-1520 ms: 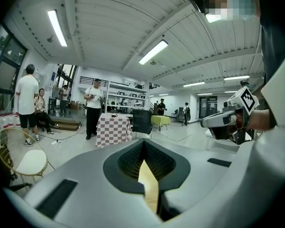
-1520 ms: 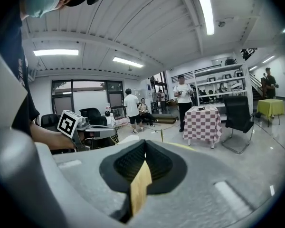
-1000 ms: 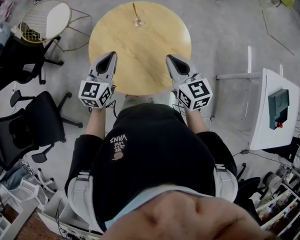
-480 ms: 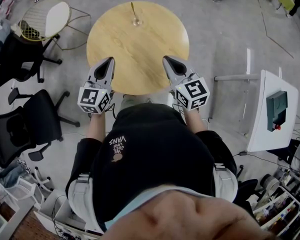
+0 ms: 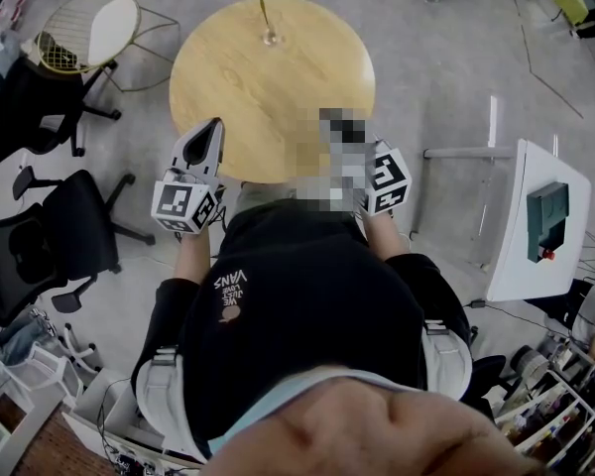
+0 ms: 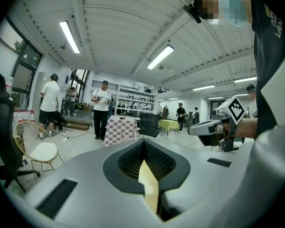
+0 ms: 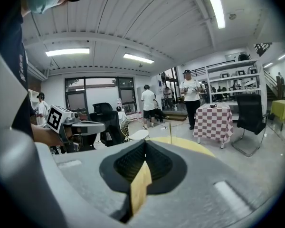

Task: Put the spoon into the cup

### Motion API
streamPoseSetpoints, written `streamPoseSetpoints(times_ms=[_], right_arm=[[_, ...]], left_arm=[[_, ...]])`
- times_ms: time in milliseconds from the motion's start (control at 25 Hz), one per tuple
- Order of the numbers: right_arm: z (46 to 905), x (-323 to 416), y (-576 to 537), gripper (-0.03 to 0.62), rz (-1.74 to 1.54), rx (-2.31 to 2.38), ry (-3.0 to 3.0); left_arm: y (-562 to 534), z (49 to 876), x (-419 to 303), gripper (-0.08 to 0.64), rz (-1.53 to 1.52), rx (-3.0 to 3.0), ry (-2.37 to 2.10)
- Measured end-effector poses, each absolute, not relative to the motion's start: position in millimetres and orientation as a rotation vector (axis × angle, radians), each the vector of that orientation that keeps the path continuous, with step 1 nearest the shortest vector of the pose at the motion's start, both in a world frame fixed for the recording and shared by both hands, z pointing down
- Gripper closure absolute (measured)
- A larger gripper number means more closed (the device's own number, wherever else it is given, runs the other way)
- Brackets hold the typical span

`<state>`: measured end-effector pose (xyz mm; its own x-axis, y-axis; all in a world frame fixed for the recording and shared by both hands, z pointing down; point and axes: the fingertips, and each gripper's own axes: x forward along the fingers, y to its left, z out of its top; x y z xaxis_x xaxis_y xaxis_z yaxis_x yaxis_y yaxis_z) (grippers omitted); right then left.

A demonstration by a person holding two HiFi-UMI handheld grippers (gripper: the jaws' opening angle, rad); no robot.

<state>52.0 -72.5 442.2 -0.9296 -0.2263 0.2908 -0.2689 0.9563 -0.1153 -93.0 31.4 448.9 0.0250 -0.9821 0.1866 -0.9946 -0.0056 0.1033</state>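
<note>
The task is judged done: the spoon [image 5: 264,14] is seen standing in the cup [image 5: 270,39] on the bench [image 5: 278,97], while the left gripper [image 5: 214,127] and right gripper [image 7: 143,148] are held with fingers together on nothing.

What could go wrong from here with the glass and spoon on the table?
The small clear glass stands close to the far rim of the round wooden table; a knock might push it off. The thin gold spoon seems to stand in it and rise well above it, so it may tip the glass.
</note>
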Motion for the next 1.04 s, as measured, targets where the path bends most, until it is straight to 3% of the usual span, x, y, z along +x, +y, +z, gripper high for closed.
streamPoseSetpoints(times_ms=[1040], right_arm=[[442.1, 47.9, -68.6, 0.595, 0.199, 0.327, -2.825]], left_arm=[[33.7, 443.8, -85.1, 0.549, 0.036, 2.098, -2.039]])
